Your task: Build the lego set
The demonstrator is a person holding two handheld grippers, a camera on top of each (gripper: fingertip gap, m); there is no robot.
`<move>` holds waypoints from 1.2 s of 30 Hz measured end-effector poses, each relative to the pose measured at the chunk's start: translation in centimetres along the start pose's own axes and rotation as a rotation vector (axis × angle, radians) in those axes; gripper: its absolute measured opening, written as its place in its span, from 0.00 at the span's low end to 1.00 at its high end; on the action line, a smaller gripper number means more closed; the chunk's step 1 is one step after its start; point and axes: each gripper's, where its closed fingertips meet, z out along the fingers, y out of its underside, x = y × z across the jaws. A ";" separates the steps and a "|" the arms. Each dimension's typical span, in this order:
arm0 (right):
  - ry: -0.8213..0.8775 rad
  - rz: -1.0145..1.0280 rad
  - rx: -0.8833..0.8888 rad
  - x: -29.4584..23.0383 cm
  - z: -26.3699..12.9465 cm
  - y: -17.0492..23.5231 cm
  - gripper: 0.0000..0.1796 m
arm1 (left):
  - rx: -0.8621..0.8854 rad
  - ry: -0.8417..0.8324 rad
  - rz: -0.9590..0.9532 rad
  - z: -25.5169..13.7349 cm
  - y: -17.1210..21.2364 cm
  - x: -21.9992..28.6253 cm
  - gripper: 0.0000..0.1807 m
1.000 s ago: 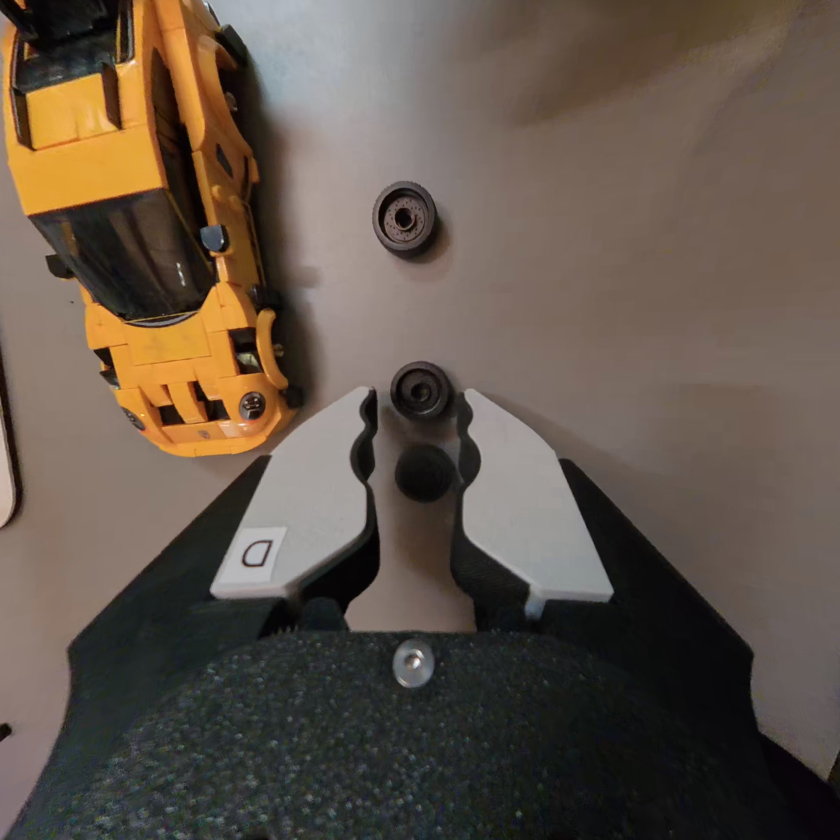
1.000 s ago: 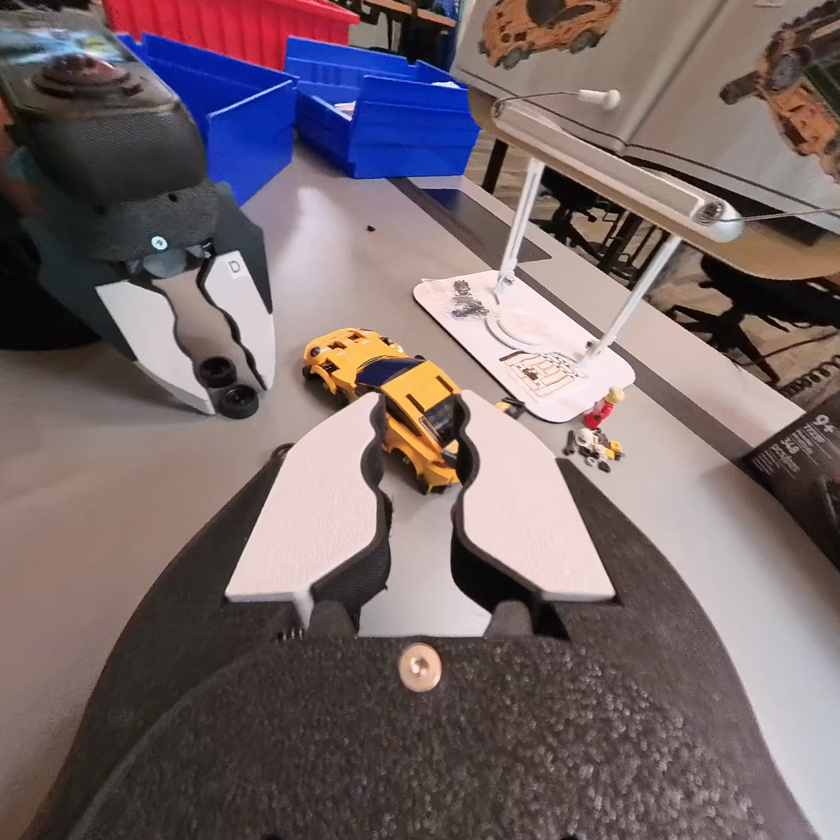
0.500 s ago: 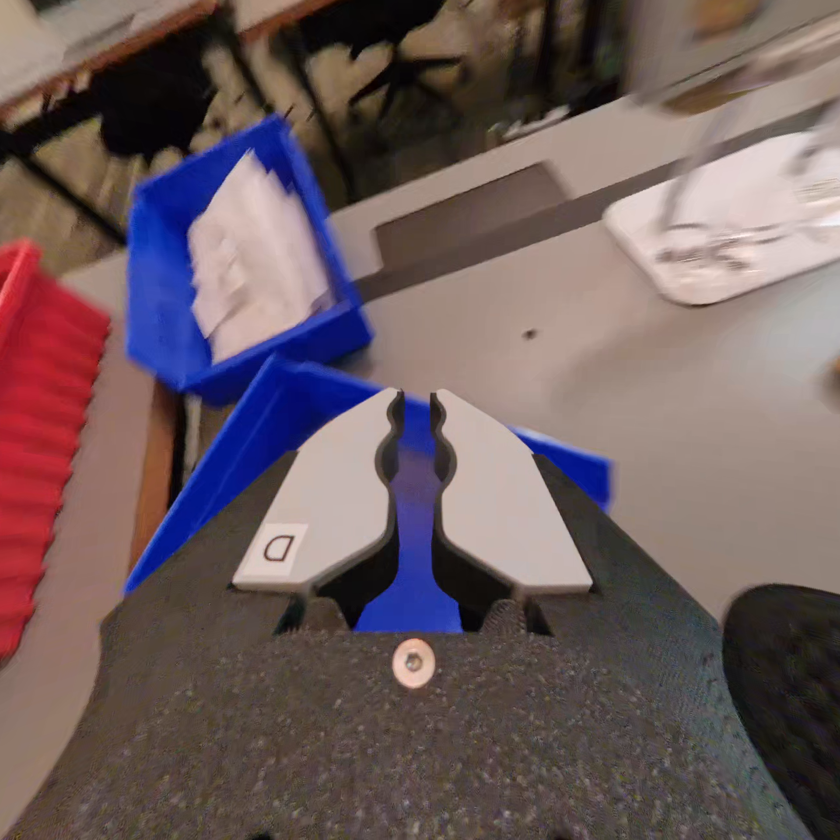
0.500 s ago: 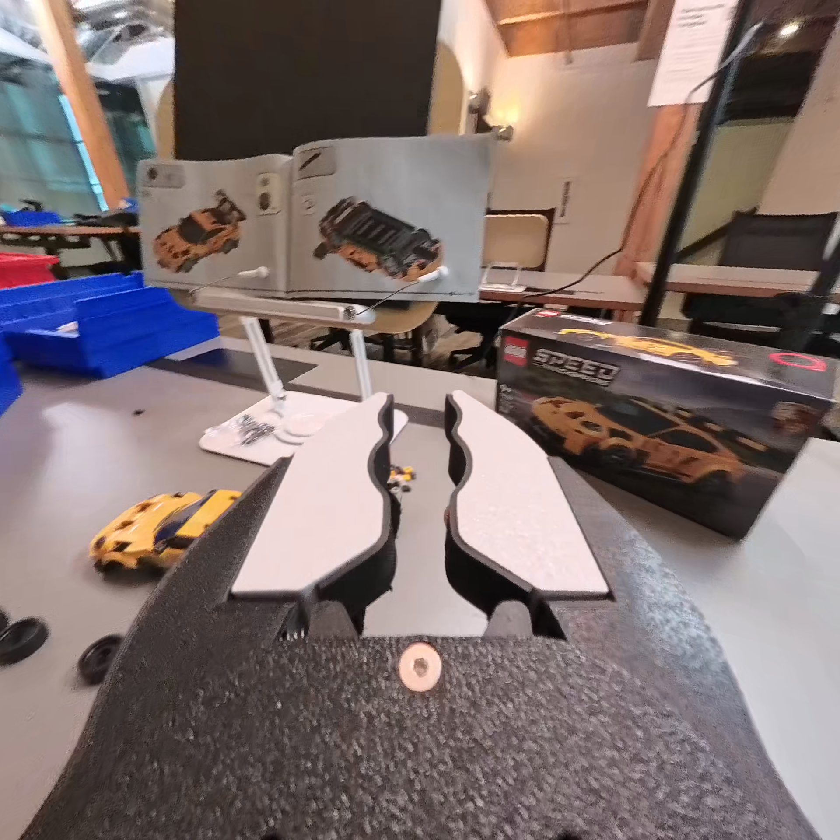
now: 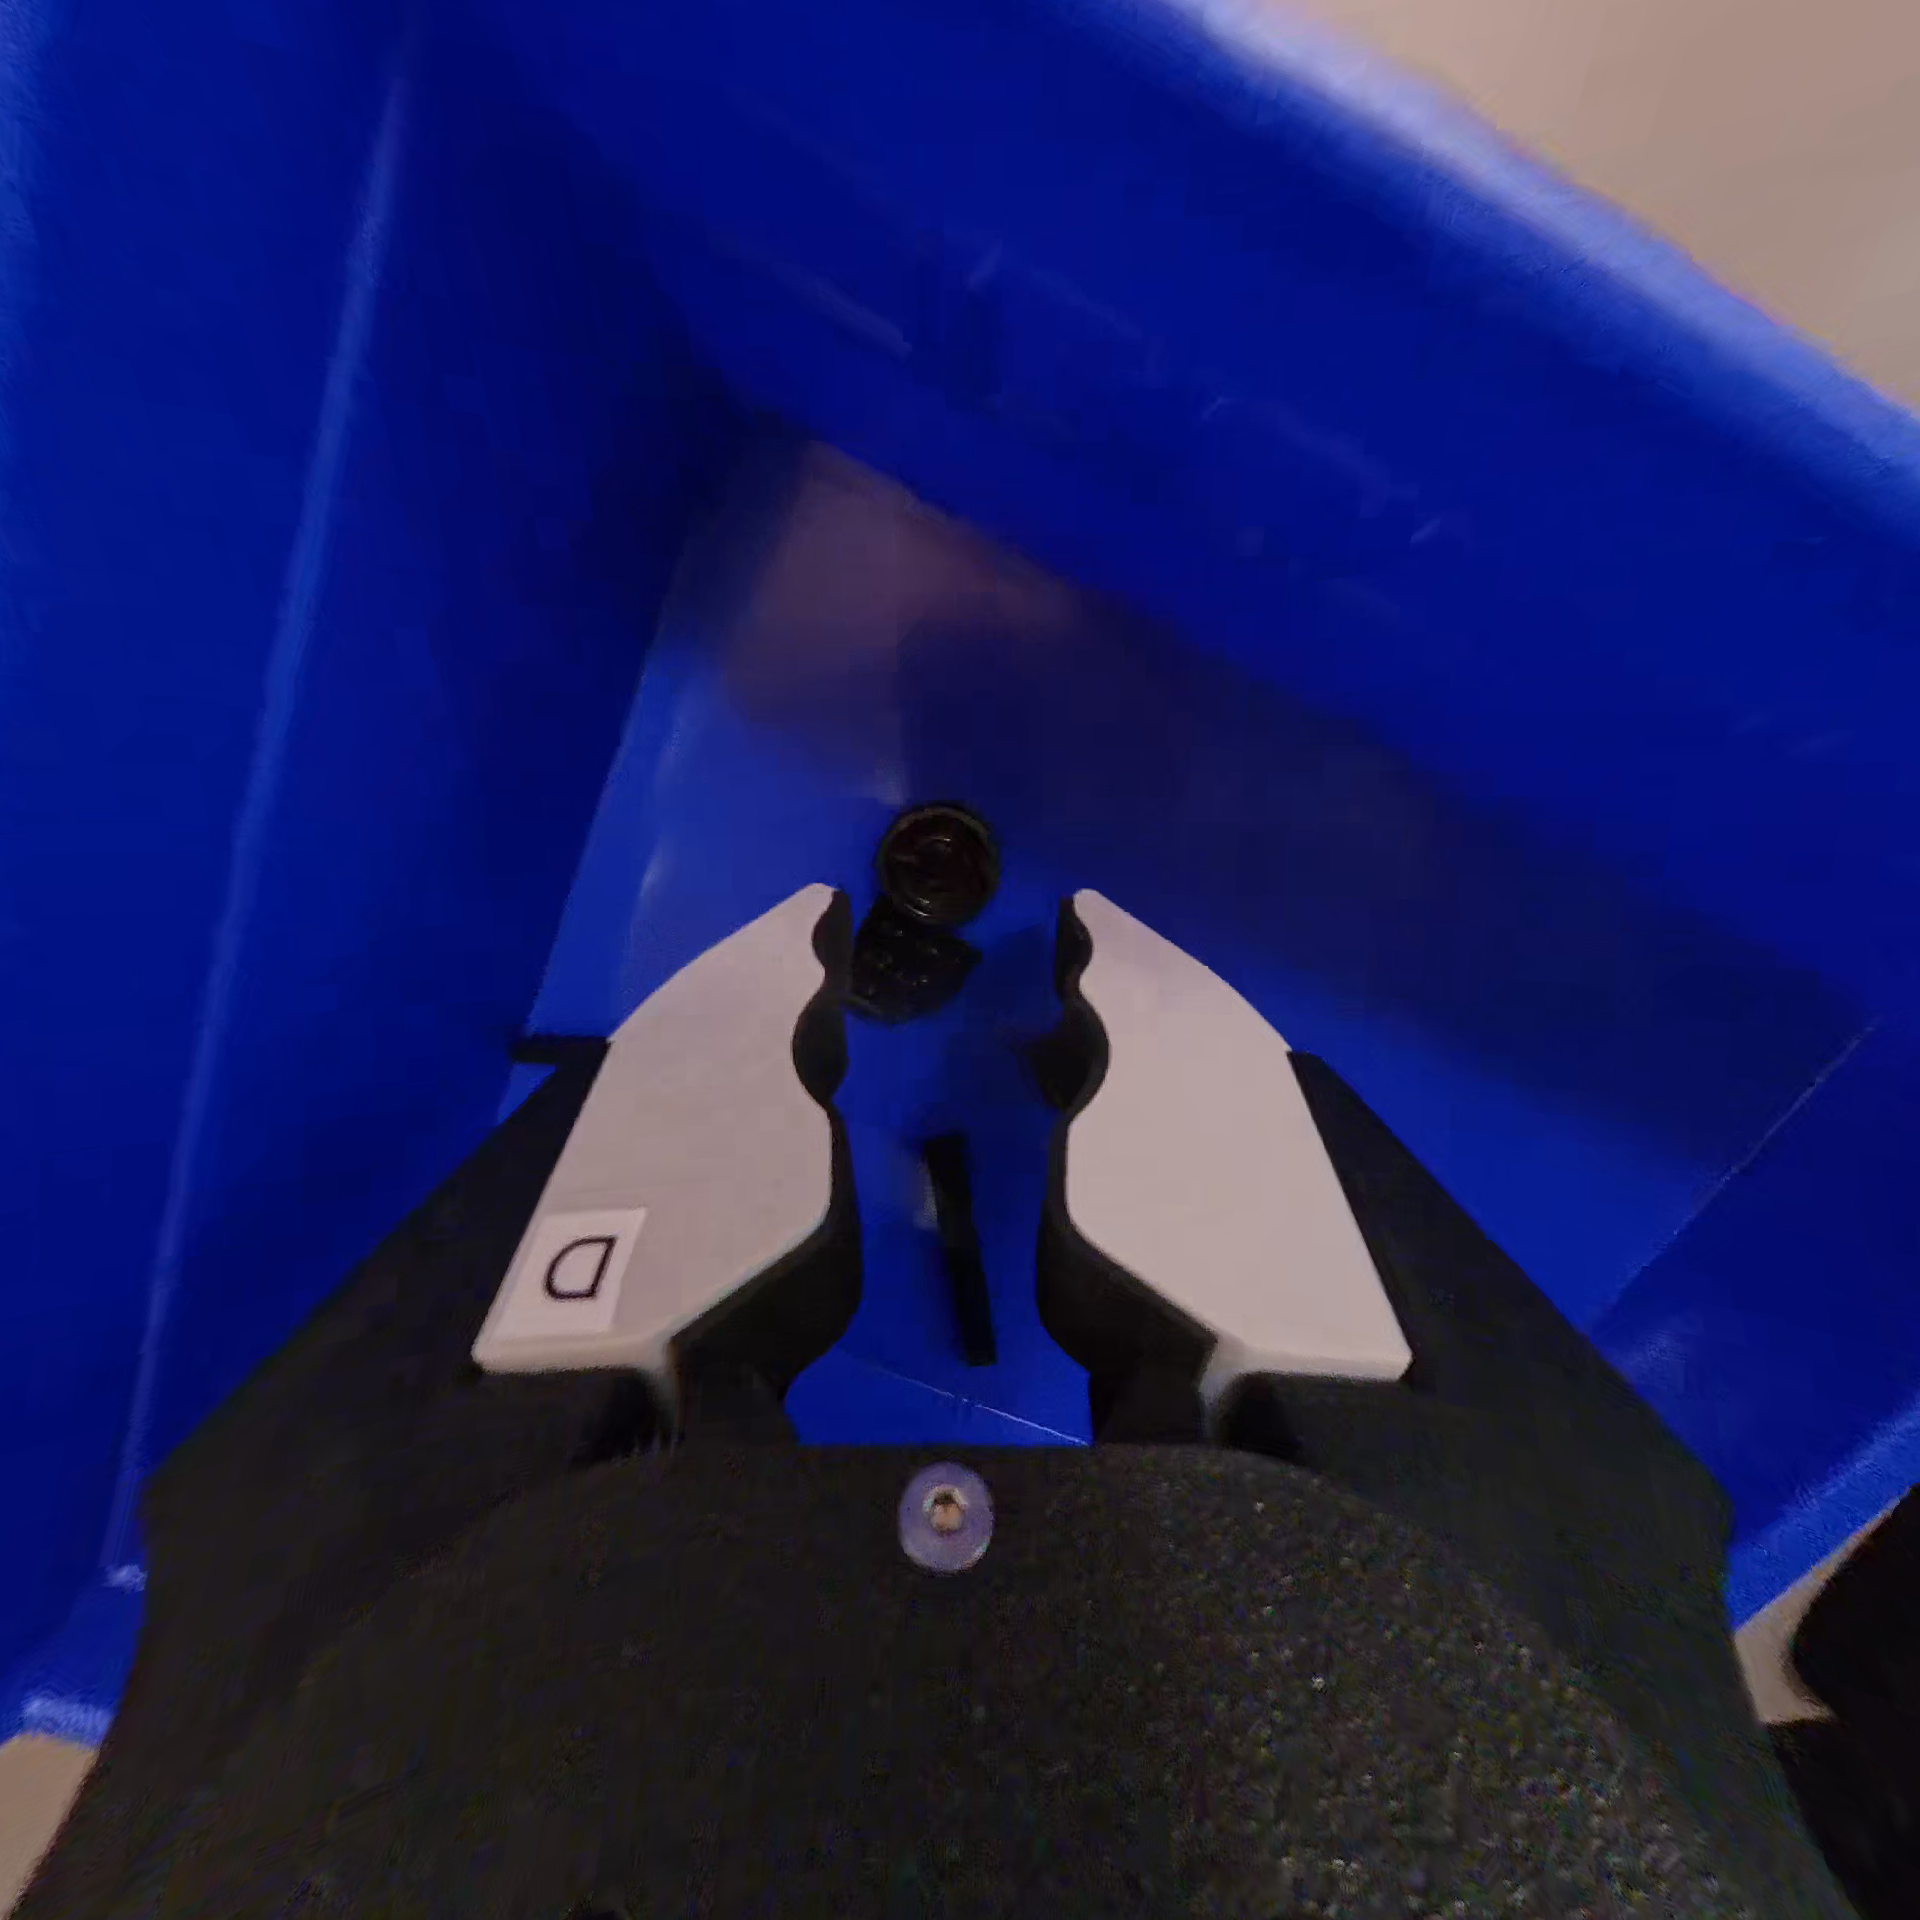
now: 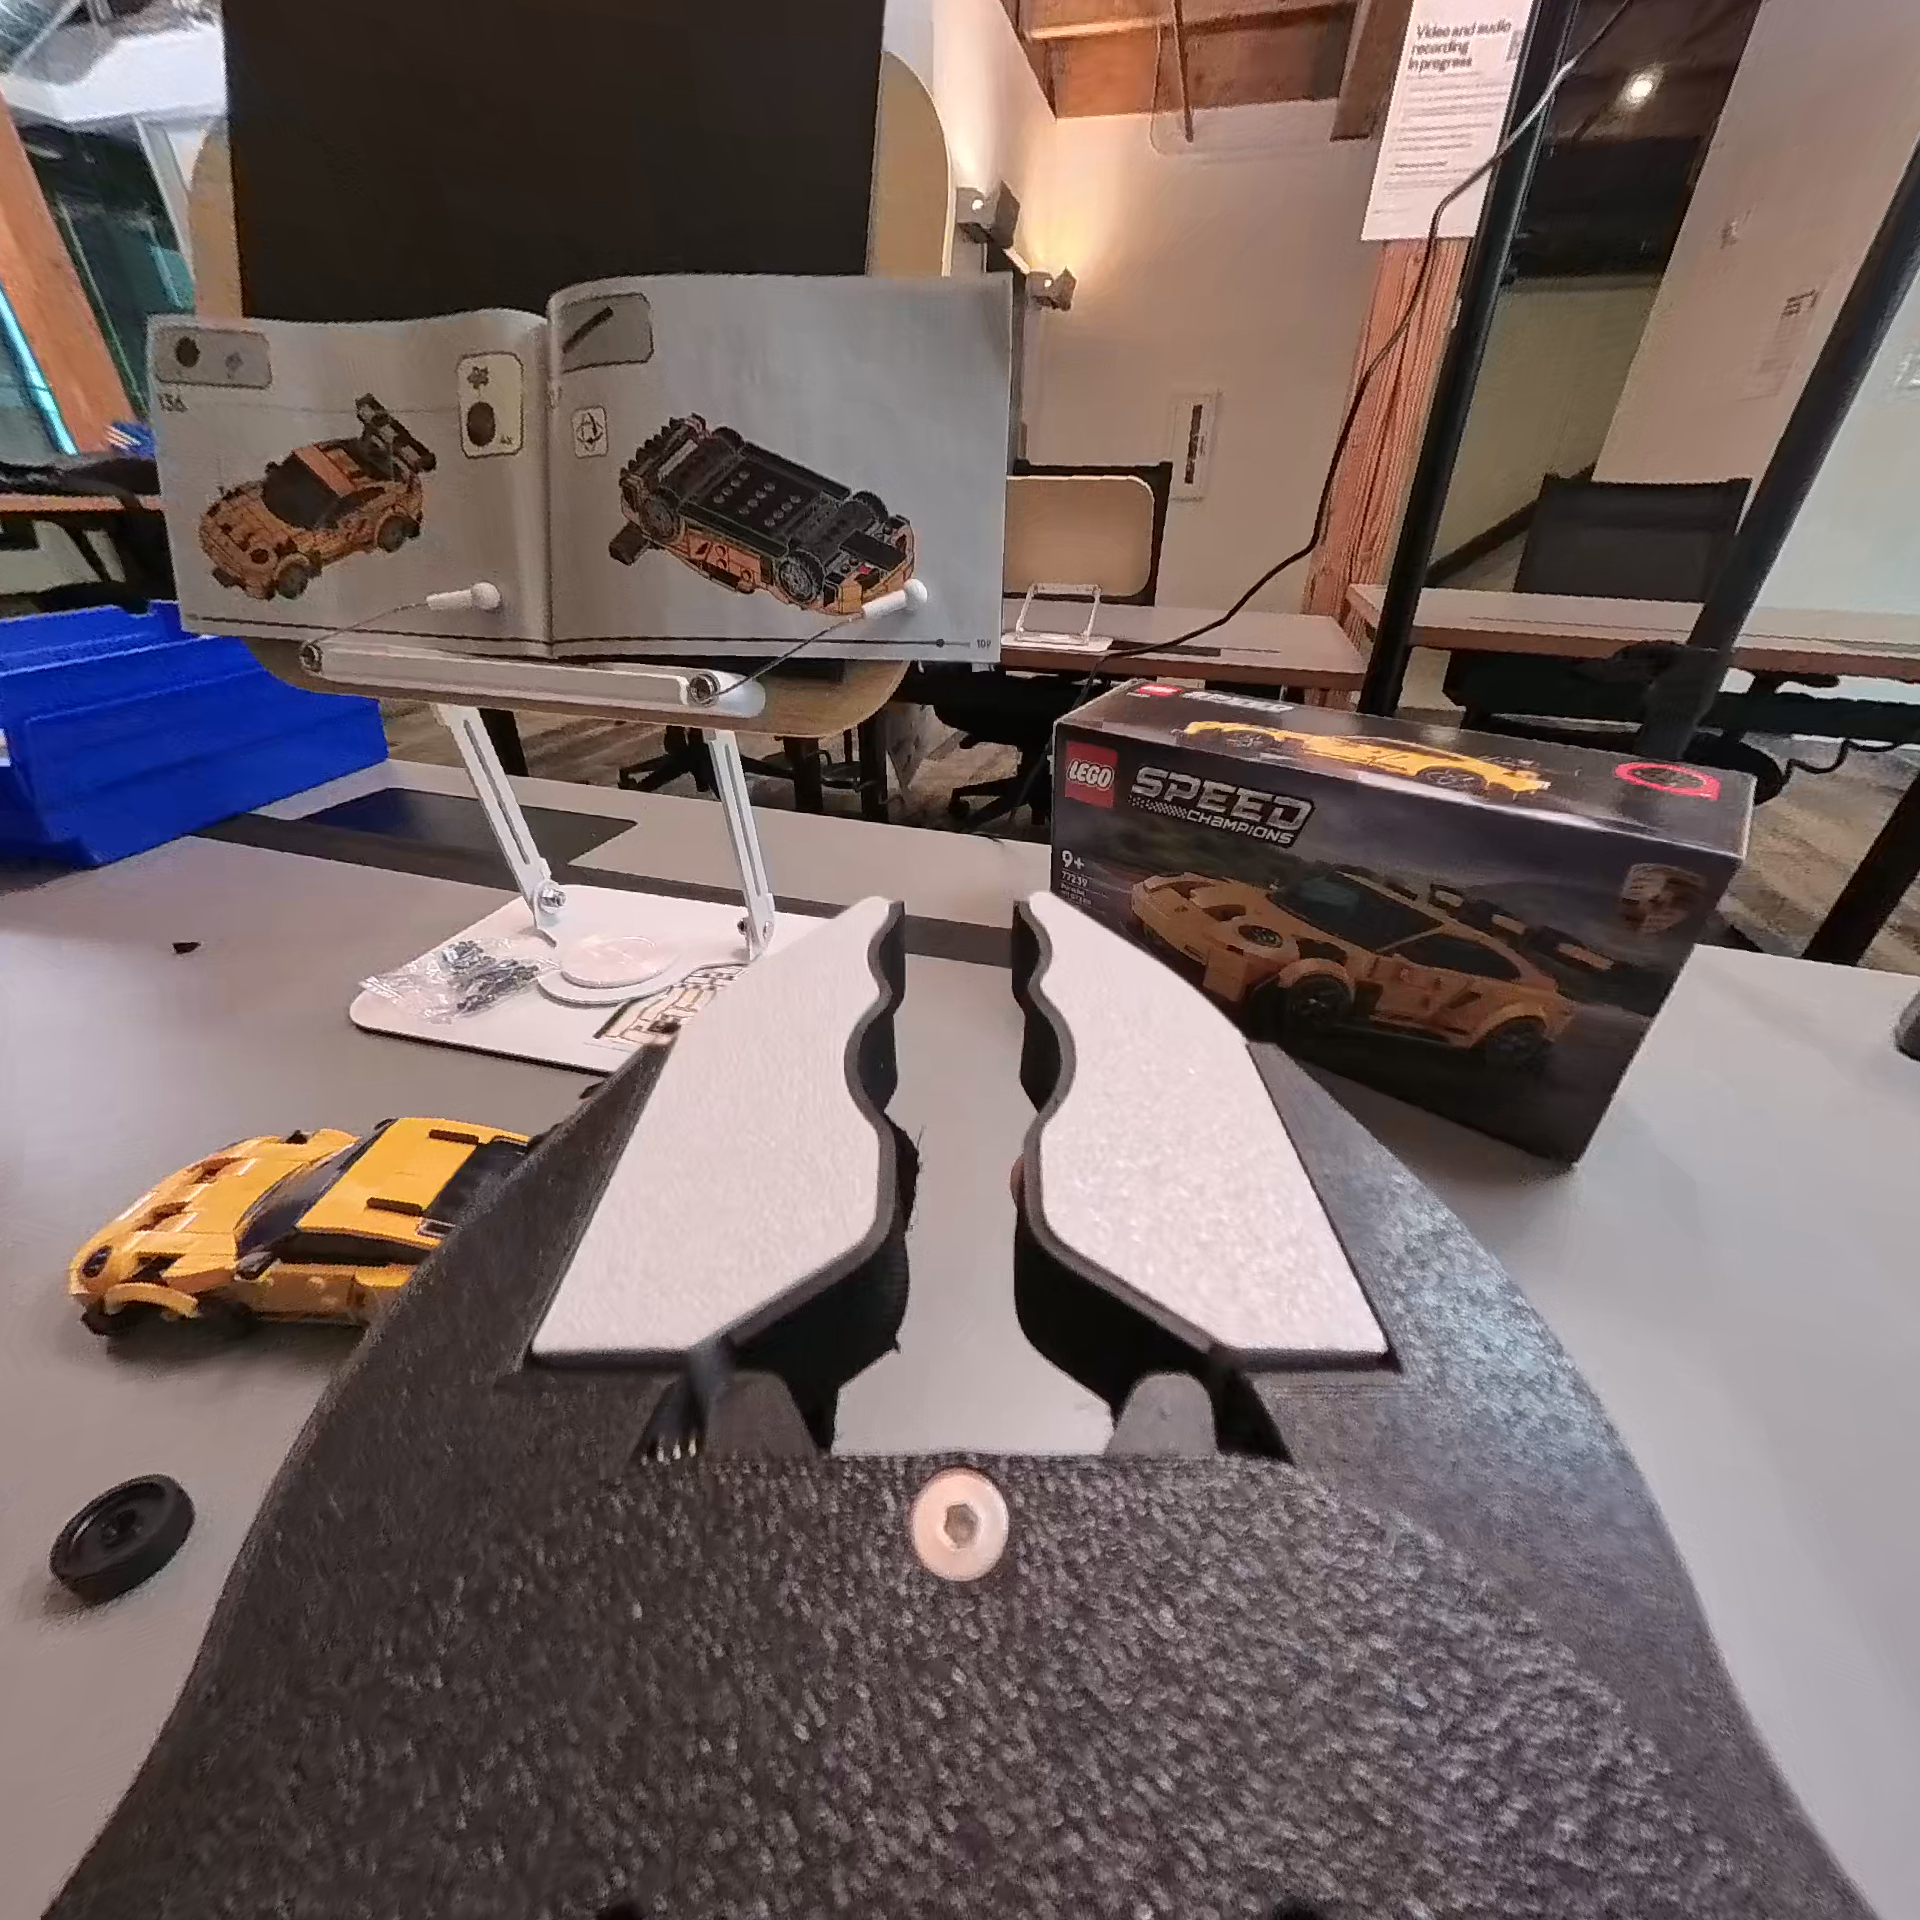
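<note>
My left gripper (image 5: pixel 948 906) is open and empty, pointing down into a blue bin (image 5: pixel 436 520). On the bin floor just past its fingertips lie a black wheel (image 5: pixel 937 862) and a small dark piece (image 5: pixel 902 975); a thin black bar (image 5: pixel 961 1247) lies between the fingers. My right gripper (image 6: pixel 956 914) is open and empty, held above the grey table (image 6: pixel 208 997). The yellow Lego car (image 6: pixel 281 1226) sits on the table to its left. A black wheel (image 6: pixel 120 1536) lies at the near left.
An open instruction booklet (image 6: pixel 582 468) rests on a white stand (image 6: pixel 582 977) behind the car, with a bag of small parts (image 6: pixel 457 966) on its base. The Lego box (image 6: pixel 1382 904) stands at the right. Blue bins (image 6: pixel 156 727) are at the far left. The left gripper's tips are roughly 75 cm from the right gripper's. Measured from the fingertips, the black wheel (image 6: pixel 120 1536) is 25 cm or so from the right gripper and 50 cm from the left.
My left gripper left the wheels on the table, swung to the blue bin and dipped into it, jaws opening wider. My right gripper lifted and turned right, away from the car.
</note>
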 end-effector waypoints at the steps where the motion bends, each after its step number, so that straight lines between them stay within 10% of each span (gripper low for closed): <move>1: 0.000 0.001 -0.002 0.0 0.0 0.1 0.11 | -0.020 0.001 -0.003 0.5 0.2 -0.1 0.21; 9: -0.091 -0.086 0.013 -2.5 0.0 -0.1 0.11 | 0.190 0.061 0.127 -4.2 -2.0 4.6 0.12; 20: -0.550 -0.121 0.060 -13.3 -1.8 -0.4 0.13 | 0.785 0.048 0.753 -16.3 -2.4 31.8 0.12; 31: -0.900 -0.404 0.094 -22.9 -7.3 -1.6 0.19 | 0.721 1.727 0.394 -20.5 1.7 48.7 0.12; 36: -0.922 -0.480 0.123 -25.1 -6.9 -2.7 0.20 | 0.565 1.964 0.249 -19.7 1.6 49.4 0.12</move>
